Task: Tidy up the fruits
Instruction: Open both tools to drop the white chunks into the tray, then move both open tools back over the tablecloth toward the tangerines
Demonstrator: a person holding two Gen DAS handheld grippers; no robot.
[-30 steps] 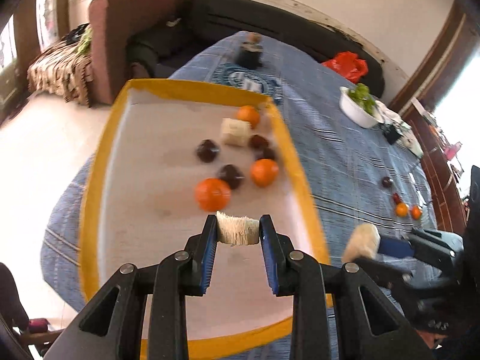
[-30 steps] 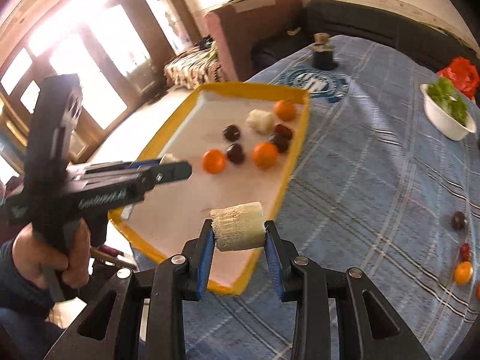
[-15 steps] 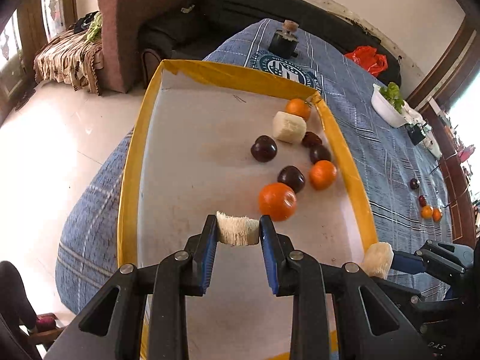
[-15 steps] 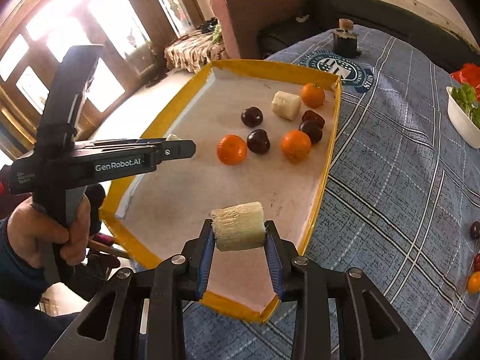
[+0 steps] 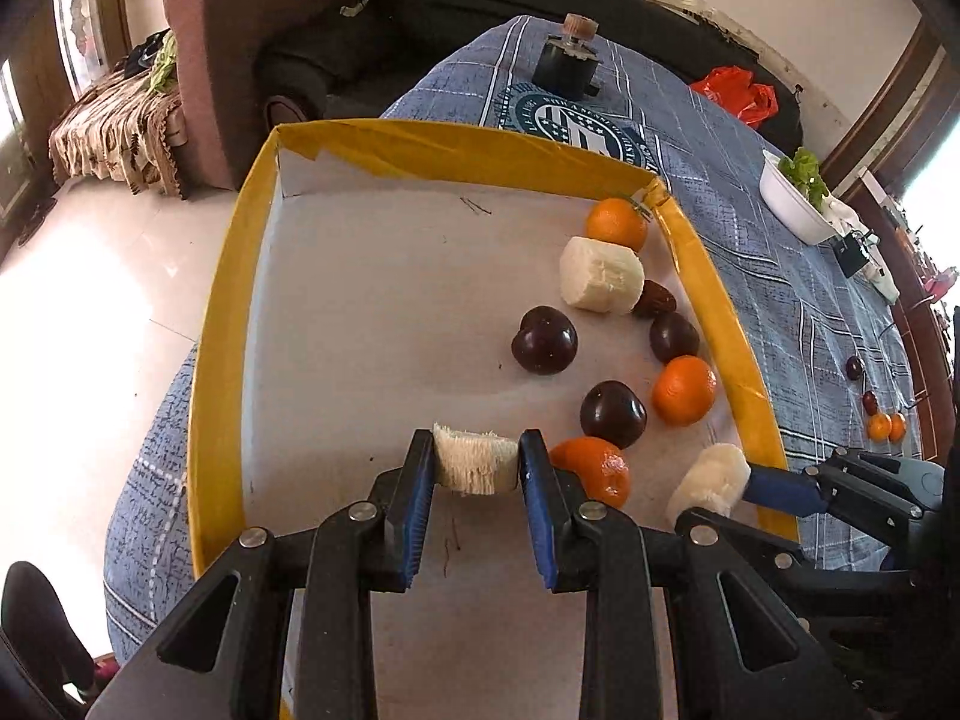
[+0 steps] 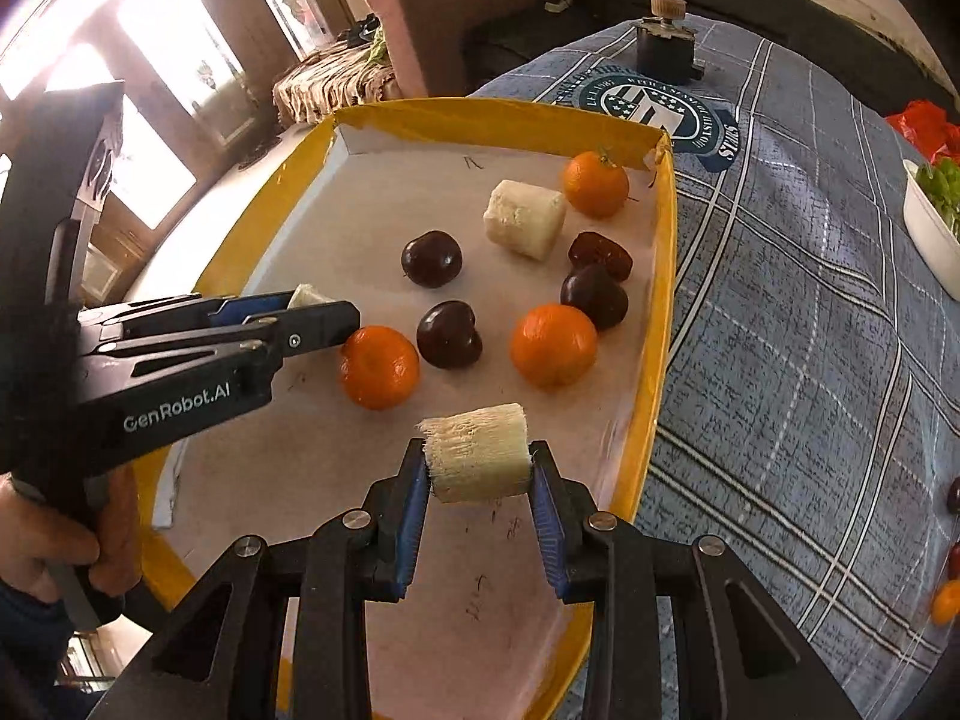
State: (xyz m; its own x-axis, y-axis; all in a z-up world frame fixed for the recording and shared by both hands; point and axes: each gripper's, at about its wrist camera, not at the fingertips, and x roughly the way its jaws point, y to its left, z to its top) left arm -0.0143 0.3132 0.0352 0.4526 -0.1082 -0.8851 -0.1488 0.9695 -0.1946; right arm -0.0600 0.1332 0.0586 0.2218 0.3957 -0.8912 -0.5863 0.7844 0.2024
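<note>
Left gripper (image 5: 476,468): blue pads clamped on a short pale fibrous chunk, likely sugarcane (image 5: 474,461), held above the near part of the tray floor. Right gripper (image 6: 478,474): jaws a little wider, pinching a thicker sugarcane piece (image 6: 477,450) over the tray's near right area.

Yellow-rimmed tray (image 5: 222,324) holds three oranges, three dark plums, one date (image 6: 600,254) and one loose sugarcane piece (image 6: 525,217), grouped toward the right wall.

Left wrist view only: right gripper's load seen end-on beside the right rim; stray fruit (image 5: 879,414) on the blue checked cloth (image 5: 798,324). Right wrist view only: the person's hand (image 6: 42,540) around the left gripper's handle.

Versus one second ago: both grippers have come lower and further over the tray; the right one, then above the near rim, is now inside it. Grips unchanged.
</note>
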